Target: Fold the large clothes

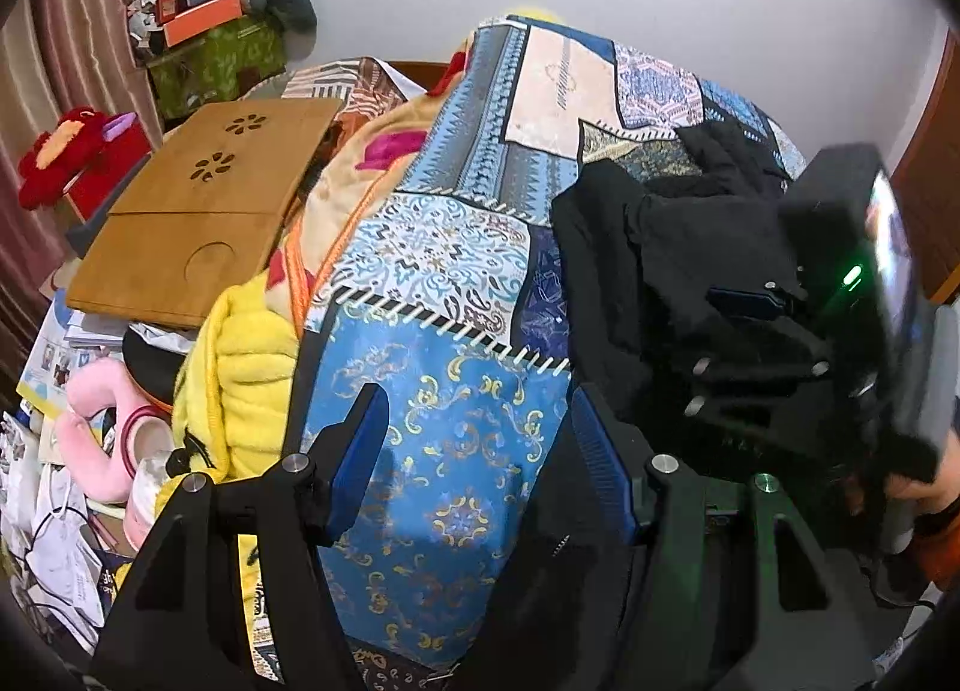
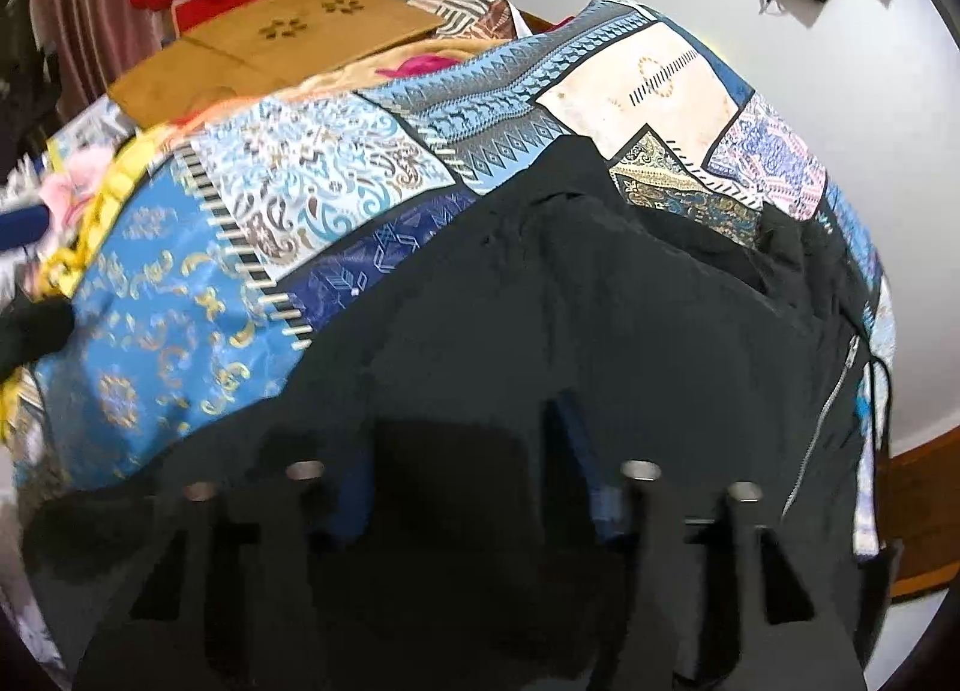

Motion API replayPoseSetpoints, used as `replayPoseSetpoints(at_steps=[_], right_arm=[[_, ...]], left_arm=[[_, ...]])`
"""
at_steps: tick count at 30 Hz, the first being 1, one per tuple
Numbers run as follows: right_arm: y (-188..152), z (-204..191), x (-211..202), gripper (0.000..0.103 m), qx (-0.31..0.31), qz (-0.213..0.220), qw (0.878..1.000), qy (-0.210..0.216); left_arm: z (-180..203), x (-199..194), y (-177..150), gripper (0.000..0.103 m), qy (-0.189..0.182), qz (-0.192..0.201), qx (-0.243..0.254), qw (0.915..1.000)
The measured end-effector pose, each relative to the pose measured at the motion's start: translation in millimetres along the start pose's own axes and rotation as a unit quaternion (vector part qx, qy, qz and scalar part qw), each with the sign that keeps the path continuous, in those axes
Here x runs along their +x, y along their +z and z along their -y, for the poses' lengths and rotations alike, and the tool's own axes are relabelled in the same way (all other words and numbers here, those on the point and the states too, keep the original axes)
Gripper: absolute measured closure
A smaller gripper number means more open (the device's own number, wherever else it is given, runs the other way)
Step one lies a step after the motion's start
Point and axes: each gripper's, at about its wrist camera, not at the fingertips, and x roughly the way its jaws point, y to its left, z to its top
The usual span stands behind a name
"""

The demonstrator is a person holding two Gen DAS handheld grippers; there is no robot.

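The black jacket point(image 2: 600, 319) lies directly under the right gripper point(image 2: 468, 487), whose jaws gape over it; the left gripper point(image 1: 480, 451), also agape, hangs beside it over the bedspread point(image 1: 432, 247)

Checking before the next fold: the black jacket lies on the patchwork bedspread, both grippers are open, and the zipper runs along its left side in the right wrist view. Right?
Not quite. In the right wrist view the zipper runs down the right side of the black jacket, not the left. The jacket does lie on the patchwork bedspread, and the left gripper and right gripper are open.
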Motion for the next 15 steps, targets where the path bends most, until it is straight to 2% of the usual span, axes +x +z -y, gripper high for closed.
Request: replayPoseSetpoints(at_steps=[1, 3, 6, 9, 15], right_arm=[[0, 1, -3, 0.073, 0.004, 0.002, 1.000, 0.002], [1, 6, -14, 0.077, 0.014, 0.015, 1.000, 0.006], [-1, 20, -36, 0.078, 0.038, 0.041, 0.998, 0.012], [-3, 47, -63, 0.079, 0.073, 0.075, 0.995, -0.004], [-21, 116, -118, 0.079, 0.159, 0.128, 0.979, -0.022]], left_arm=[[2, 3, -1, 0.041, 0.001, -0.002, 0.003, 1.0000], [8, 8, -1, 0.041, 0.002, -0.008, 0.009, 0.9999], [17, 12, -2, 0.041, -0.006, -0.012, 0.009, 0.9999], [27, 14, 2, 0.041, -0.016, -0.013, 0.004, 0.9998], [52, 15, 12, 0.040, -0.026, -0.011, 0.006, 0.9996]])
